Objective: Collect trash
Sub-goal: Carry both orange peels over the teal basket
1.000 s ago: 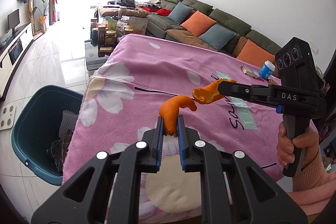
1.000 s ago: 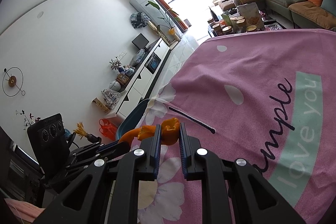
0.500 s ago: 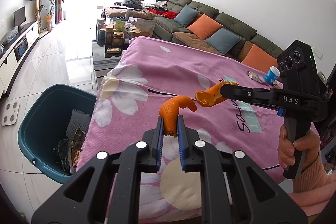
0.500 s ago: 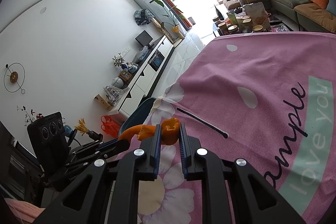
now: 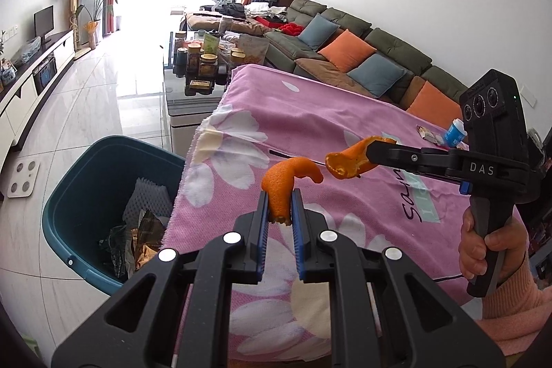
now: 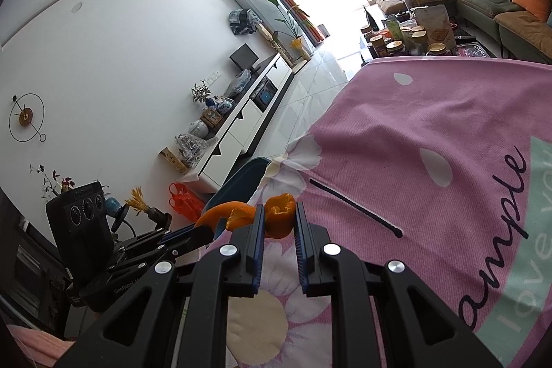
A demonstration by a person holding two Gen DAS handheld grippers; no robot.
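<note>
From my left wrist camera, my left gripper (image 5: 279,206) has its jaws drawn narrow and clamped on a curled piece of orange peel (image 5: 284,181), which stands up out of the blue pads and hooks over to the right. It hangs above the pink flowered cloth (image 5: 310,126) that covers the surface, near the surface's left edge. To the right, my right gripper (image 5: 367,152) reaches in sideways, its jaws pinched on a second orange peel (image 5: 348,157); the two peels are close but apart. My right hand (image 5: 483,247), in a pink sleeve (image 5: 510,316), grips its handle. On the floor just beside the left edge of the surface sits a teal bin (image 5: 69,195) with foam and crumpled wrappers inside. At the far right edge of the cloth lie a small wrapper (image 5: 426,133) and a blue-and-white bottle (image 5: 454,130).

From my right wrist camera, my jaws sit narrow on the second orange peel (image 6: 280,219), held over the left edge of the cloth (image 6: 414,126). My left gripper (image 6: 207,230) comes in from the lower left, shut on its own peel (image 6: 227,211), which overlaps mine in this view; I cannot tell whether they touch here. The rim of the teal bin (image 6: 241,181) shows just behind them, past the edge of the surface.
</note>
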